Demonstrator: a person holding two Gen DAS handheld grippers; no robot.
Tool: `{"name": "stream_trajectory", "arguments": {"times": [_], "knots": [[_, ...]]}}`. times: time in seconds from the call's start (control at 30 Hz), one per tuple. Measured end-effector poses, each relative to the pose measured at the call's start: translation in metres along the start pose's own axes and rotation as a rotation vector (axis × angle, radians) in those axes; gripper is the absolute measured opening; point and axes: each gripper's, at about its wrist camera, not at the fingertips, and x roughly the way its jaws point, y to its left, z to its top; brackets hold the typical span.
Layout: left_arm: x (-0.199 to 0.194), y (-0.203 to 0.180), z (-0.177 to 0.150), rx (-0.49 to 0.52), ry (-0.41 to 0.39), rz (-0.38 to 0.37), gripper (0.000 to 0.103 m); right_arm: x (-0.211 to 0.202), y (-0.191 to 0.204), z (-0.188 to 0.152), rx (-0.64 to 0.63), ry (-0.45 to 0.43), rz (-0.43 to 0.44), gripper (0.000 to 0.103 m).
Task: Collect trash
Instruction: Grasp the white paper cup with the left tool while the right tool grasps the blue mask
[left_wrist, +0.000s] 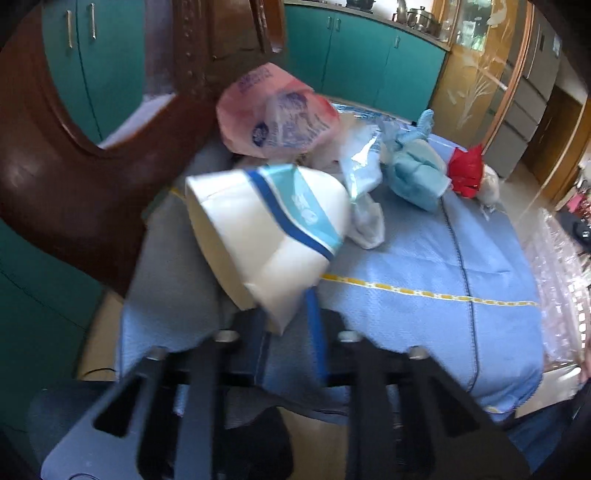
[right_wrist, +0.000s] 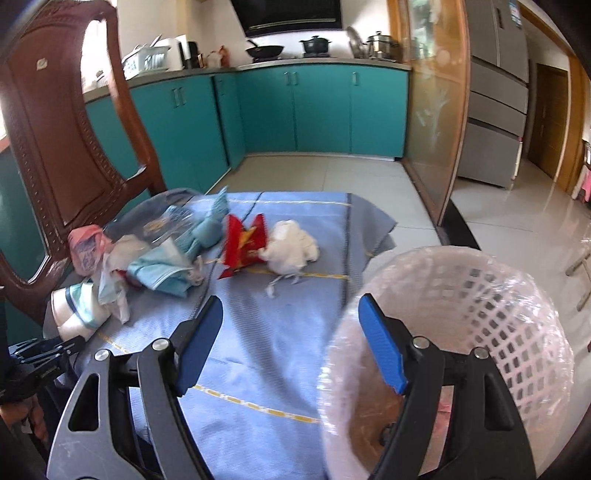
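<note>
Closest to the left wrist camera, the left gripper (left_wrist: 286, 325) is clenched on the lower edge of a crumpled white paper cup (left_wrist: 266, 236) with a blue and teal band, held tilted above the blue cloth (left_wrist: 424, 258) that covers the counter. Beyond the cup lies the remaining trash: a pink printed plastic bag (left_wrist: 273, 110), a clear plastic wrapper (left_wrist: 364, 162), a wad of light blue cloth (left_wrist: 417, 173) and a red wrapper (left_wrist: 465, 170), all bunched near a dark wooden chair (left_wrist: 74, 177). From the right wrist camera, the right gripper (right_wrist: 291, 343) hangs released, its 2 blue pads (right_wrist: 380, 347) wide apart and holding nothing, right beside the rim of a white lattice wastebasket (right_wrist: 498, 314) lined with clear film. Farther off sit the red wrapper (right_wrist: 243, 243) and a crumpled white tissue (right_wrist: 291, 247), touching each other on the cloth. Every piece looks light, soft and easily crushed, so I judge a pinch on a bunched fold or a rim would hold best; the film bags may slip and the tissue may tear.
</note>
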Motion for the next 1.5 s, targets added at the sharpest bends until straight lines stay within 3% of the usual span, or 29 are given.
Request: {"name": "stream_trajectory", "arguments": {"times": [0.1,0.2,0.33,0.57,0.63,0.7,0.8,0.9,1.17,1.33,1.37,1.43,1.47,1.5], "knots": [[-0.005,-0.007,-0.003,0.034,-0.034,-0.039,0.004,0.008,0.010,0.001,-0.007,0.016,0.038,0.075],[-0.013,-0.018,-0.004,0.076,-0.063,-0.084,0.004,0.018,0.025,0.007,-0.020,0.034,0.100,0.075],[-0.023,-0.034,-0.006,0.089,-0.070,-0.199,0.004,0.037,0.056,0.028,-0.070,0.035,0.198,0.075],[-0.040,-0.048,-0.015,0.154,-0.082,-0.214,0.004,0.099,0.097,0.049,-0.047,0.104,0.310,0.074],[-0.045,-0.048,-0.016,0.168,-0.096,-0.195,0.004,0.114,0.109,0.046,-0.078,0.131,0.298,0.067],[-0.050,-0.049,-0.016,0.186,-0.121,-0.161,0.004,0.121,0.118,0.038,-0.115,0.164,0.287,0.039],[-0.063,-0.048,-0.018,0.214,-0.161,-0.111,0.004,0.118,0.123,0.033,-0.147,0.166,0.272,0.018],[-0.069,-0.054,-0.017,0.231,-0.184,-0.104,0.004,0.105,0.118,0.030,-0.142,0.150,0.292,0.008],[-0.078,-0.073,-0.016,0.263,-0.227,-0.110,0.004,0.041,0.077,0.029,-0.108,0.046,0.265,0.006],[-0.078,-0.077,-0.018,0.268,-0.230,-0.115,0.004,0.028,0.052,0.025,-0.061,0.033,0.261,0.006],[-0.079,-0.078,-0.018,0.268,-0.231,-0.115,0.004,0.033,0.046,0.023,-0.031,0.052,0.269,0.013],[-0.079,-0.079,-0.019,0.269,-0.232,-0.116,0.004,0.041,0.044,0.020,0.002,0.085,0.295,0.037],[-0.080,-0.078,-0.019,0.270,-0.232,-0.116,0.004,0.045,0.047,0.019,-0.002,0.093,0.302,0.057],[-0.081,-0.078,-0.018,0.272,-0.233,-0.114,0.004,0.047,0.049,0.017,-0.015,0.093,0.297,0.067]]}}
